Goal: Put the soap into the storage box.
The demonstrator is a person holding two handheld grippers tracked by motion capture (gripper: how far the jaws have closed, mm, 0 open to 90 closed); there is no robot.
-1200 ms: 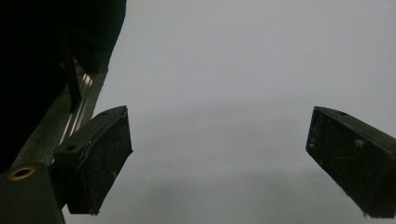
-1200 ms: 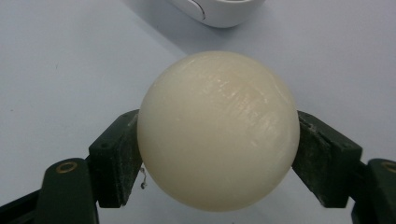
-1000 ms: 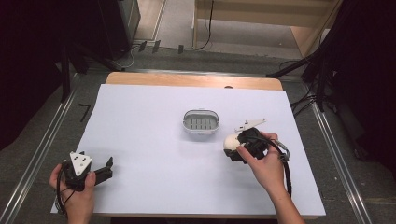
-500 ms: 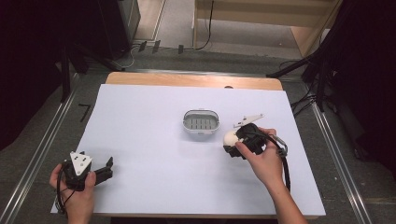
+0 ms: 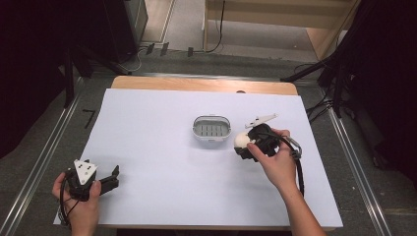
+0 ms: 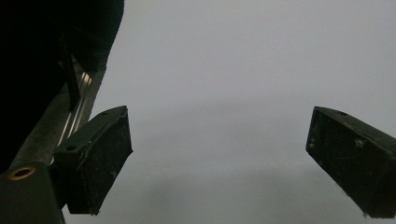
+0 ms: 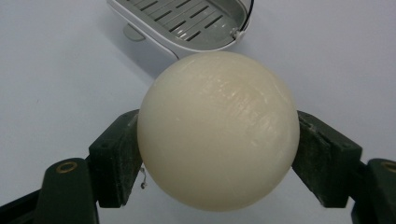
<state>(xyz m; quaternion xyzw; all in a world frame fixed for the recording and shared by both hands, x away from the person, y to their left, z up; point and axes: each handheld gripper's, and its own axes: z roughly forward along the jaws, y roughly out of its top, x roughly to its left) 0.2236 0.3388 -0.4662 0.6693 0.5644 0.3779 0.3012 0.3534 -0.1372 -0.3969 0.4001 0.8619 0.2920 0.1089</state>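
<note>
A cream, ball-shaped soap [image 7: 218, 130] sits between the black pads of my right gripper [image 7: 218, 156], which is shut on it. From above, the soap [image 5: 240, 140] and right gripper [image 5: 244, 145] are just right of a grey-and-white slotted soap dish [image 5: 212, 129], close to its right end. In the right gripper view the dish [image 7: 187, 23] lies just beyond the soap and holds nothing. My left gripper [image 5: 114, 178] rests low at the table's near left corner; its jaws [image 6: 217, 158] stand wide open with only the white surface between them.
A white sheet [image 5: 147, 128] covers the table, with a strip of wood [image 5: 196, 84] along the far edge. Metal rails [image 5: 46, 152] run along both sides, and cables and dark stands lie on the floor beyond.
My right hand has crept slightly away from the person with the soap, staying beside the dish's right end. The left gripper has not moved.
</note>
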